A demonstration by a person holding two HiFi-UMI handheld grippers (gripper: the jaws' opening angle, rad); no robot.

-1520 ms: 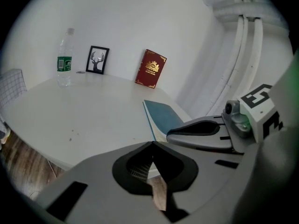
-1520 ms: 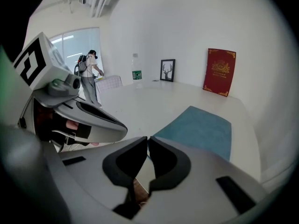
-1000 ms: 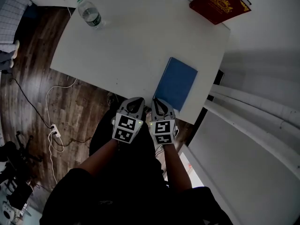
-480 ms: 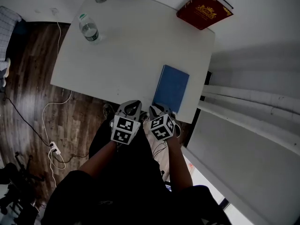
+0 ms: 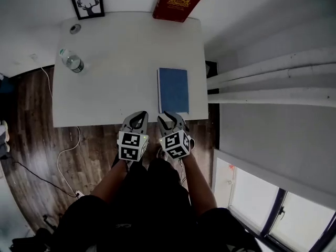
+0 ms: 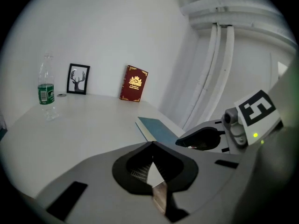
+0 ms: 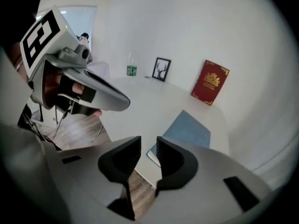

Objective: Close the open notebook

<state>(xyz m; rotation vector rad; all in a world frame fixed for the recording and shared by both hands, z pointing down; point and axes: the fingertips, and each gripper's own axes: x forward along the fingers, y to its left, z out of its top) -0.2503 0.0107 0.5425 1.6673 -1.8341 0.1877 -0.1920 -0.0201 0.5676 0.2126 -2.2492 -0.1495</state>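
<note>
Right claw jaws have just been opening since a second ago and now stand apart, released, nothing between them. The head view has also swung, so the counter now sits square-on instead of slanted. The notebook was already shut then and is shut now.

Notebook: blue cover, closed, lying flat on the counter close to its near right corner, long side running away from the person.

Right claw is just short of the notebook's near edge, over the counter's front edge, not touching the notebook. In the right gripper view the notebook's near corner shows beyond the gap between the jaws.

Left claw is beside the right claw, to the left of the notebook's near end, jaw tips clenched together on nothing.

Far past the notebook, a red book stands leaning on the wall. Far-left of the notebook is a framed deer picture against the wall, with a small round object just in front of it. A water bottle stands upright well left of the notebook, at the counter's left edge.

The wood floor lies left of and below the counter, with a white cable on it.
</note>
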